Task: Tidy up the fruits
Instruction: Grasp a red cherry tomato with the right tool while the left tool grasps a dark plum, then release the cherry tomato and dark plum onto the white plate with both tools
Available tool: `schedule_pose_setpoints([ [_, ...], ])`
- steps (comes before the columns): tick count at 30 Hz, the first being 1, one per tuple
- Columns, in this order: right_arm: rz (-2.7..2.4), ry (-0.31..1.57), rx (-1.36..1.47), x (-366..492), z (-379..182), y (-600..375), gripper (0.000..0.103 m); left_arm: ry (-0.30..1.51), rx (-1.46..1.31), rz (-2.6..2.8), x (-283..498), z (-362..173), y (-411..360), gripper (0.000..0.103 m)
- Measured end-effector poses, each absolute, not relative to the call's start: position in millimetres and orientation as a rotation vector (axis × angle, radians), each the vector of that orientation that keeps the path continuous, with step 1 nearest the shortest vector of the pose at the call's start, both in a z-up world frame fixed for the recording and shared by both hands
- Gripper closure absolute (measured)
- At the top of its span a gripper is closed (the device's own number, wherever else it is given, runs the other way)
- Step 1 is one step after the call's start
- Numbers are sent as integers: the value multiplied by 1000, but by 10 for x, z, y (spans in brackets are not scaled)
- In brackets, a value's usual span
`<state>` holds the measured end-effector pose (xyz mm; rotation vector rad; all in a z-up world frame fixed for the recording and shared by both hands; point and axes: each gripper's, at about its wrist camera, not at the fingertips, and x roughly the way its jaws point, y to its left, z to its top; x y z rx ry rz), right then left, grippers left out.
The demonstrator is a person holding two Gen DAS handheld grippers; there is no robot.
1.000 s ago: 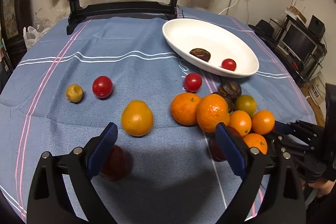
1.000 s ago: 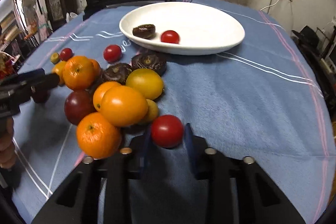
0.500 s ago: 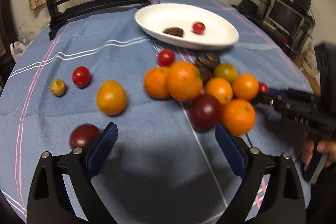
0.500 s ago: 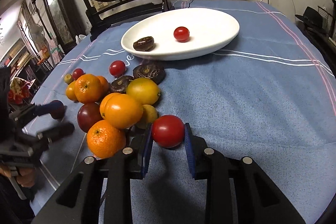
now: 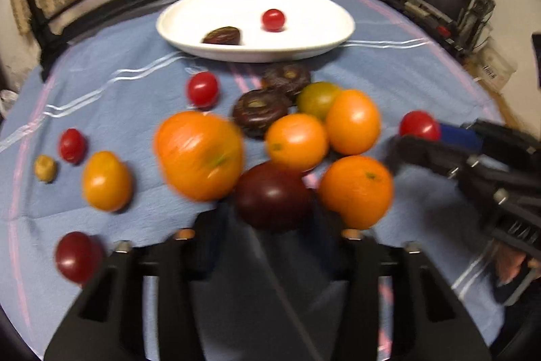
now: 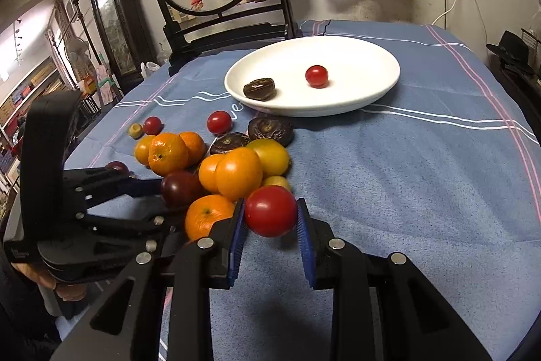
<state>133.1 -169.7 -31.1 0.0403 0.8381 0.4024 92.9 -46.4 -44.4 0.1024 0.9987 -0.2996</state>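
Fruits (image 6: 236,171), smooth and round, cluster mid-tablecloth (image 6: 422,178), a soft blue weave with white stripes. Beyond sits a glossy oval white plate (image 6: 372,56). Left gripper (image 5: 270,225), just closing, brackets a dark plum (image 5: 274,195); right gripper (image 6: 270,222) clamps a shiny red tomato (image 6: 270,210).

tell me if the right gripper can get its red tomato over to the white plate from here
Probably yes. The right gripper is shut on the red tomato, and the blue cloth between it and the white plate looks bare.
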Motion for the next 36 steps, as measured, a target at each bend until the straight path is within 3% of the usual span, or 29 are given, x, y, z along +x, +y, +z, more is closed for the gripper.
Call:
schedule_pose_setpoints([
  [8, 387, 812, 46, 1322, -297, -1732, 74, 976, 76, -289, 739, -344, -406, 63],
  [16, 348, 773, 102, 1341, -162, -1793, 74, 849, 45, -302, 559, 164, -207, 63],
  [25, 356, 626, 52, 1627, 550, -1553, 74, 783, 1, -259, 1247, 592, -192, 63],
  [36, 317, 733, 128, 2340, 70, -1627, 74, 869, 27, -180, 2232, 264, -347, 63],
])
